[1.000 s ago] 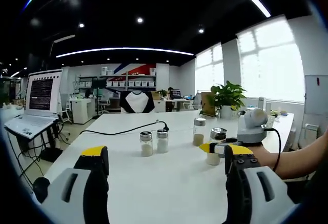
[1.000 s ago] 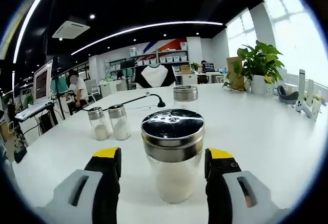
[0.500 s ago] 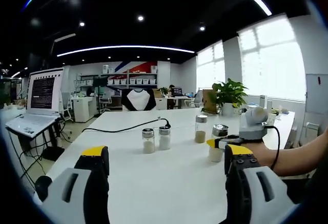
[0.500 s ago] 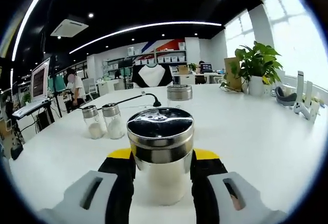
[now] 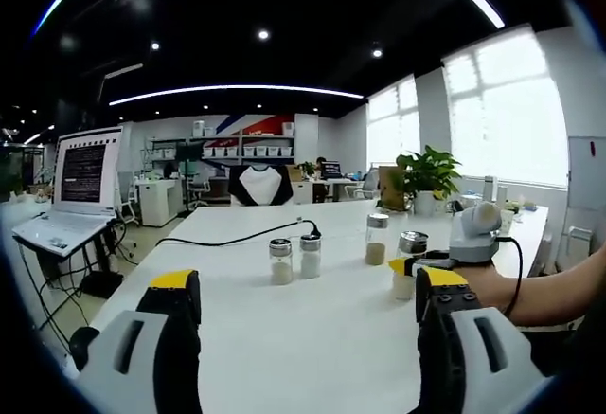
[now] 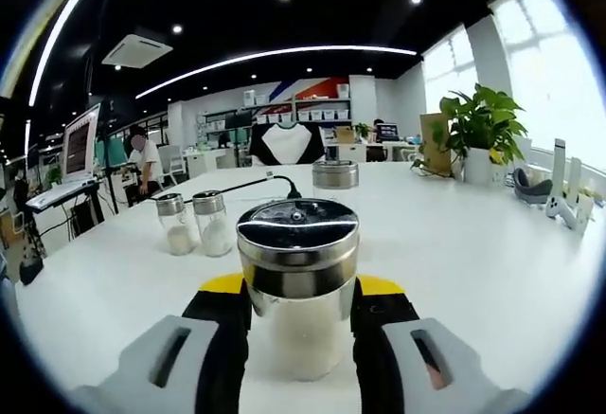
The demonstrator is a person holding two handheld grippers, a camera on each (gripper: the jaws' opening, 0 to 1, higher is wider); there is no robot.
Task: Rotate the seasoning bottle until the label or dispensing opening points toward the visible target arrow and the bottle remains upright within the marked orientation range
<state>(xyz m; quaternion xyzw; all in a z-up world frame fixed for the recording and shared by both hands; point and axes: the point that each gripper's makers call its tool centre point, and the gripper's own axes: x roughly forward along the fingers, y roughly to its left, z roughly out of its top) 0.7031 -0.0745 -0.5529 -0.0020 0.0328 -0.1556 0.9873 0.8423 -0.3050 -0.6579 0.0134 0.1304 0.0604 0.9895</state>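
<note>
Firmly, right hand-held gripper (image 6: 297, 315) clamps upright seasoning bottle (image 6: 297, 286)

Both views low over table (image 5: 312, 329), shared bottles (image 5: 292, 259).

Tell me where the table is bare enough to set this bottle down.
Bare table lies to the right of the held seasoning bottle, out toward the potted plant, and in front of the left gripper. It is crowded left of the bottle: two small shakers, a cable, and another bottle behind.
</note>
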